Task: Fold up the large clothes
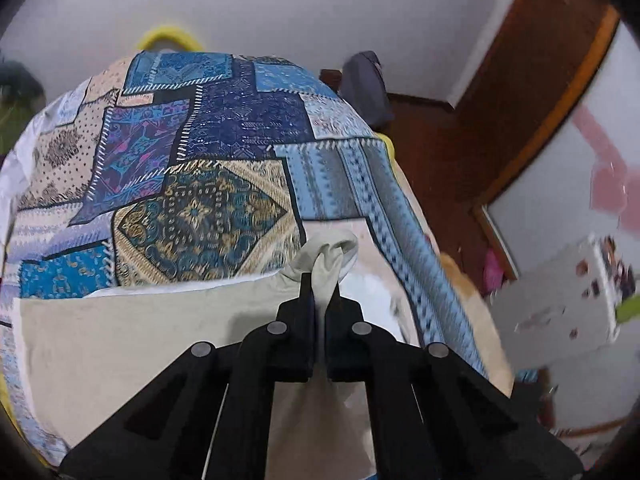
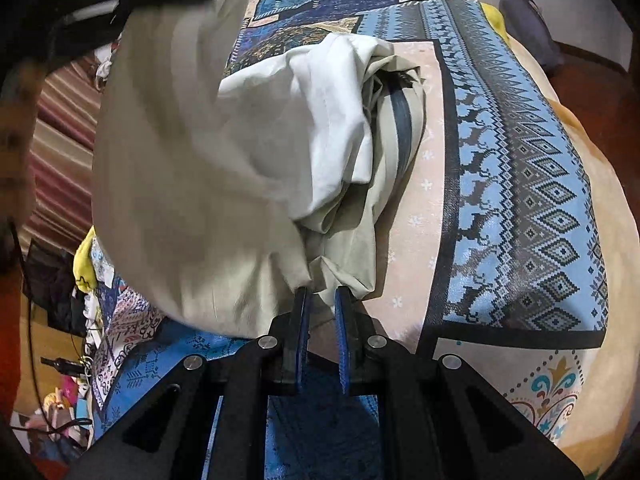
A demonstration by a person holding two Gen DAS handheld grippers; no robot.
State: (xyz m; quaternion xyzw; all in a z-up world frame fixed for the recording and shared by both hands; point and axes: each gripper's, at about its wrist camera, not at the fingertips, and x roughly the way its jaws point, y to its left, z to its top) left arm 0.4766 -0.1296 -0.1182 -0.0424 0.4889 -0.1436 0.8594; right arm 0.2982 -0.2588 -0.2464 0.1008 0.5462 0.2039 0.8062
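Both the left tongs (image 1: 320, 286) and right tongs (image 2: 322, 294) are pinching corners of the beige garment (image 2: 192, 184), lifting it over the patchwork bed (image 1: 192, 152), and it's bunching, likely slipping out or folding crooked.

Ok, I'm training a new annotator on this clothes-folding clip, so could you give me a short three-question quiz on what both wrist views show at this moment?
1. True or false: the left gripper is shut on a bunched bit of the beige garment.
2. Multiple choice: what lies under the garment? A) a bare wooden table B) a patchwork bedspread in blues and tans C) a green towel
3. Fill in: in the right wrist view, the right gripper pinches the garment at its ____ edge, nearest the camera.

Key: 1 true; 2 B; 3 lower.
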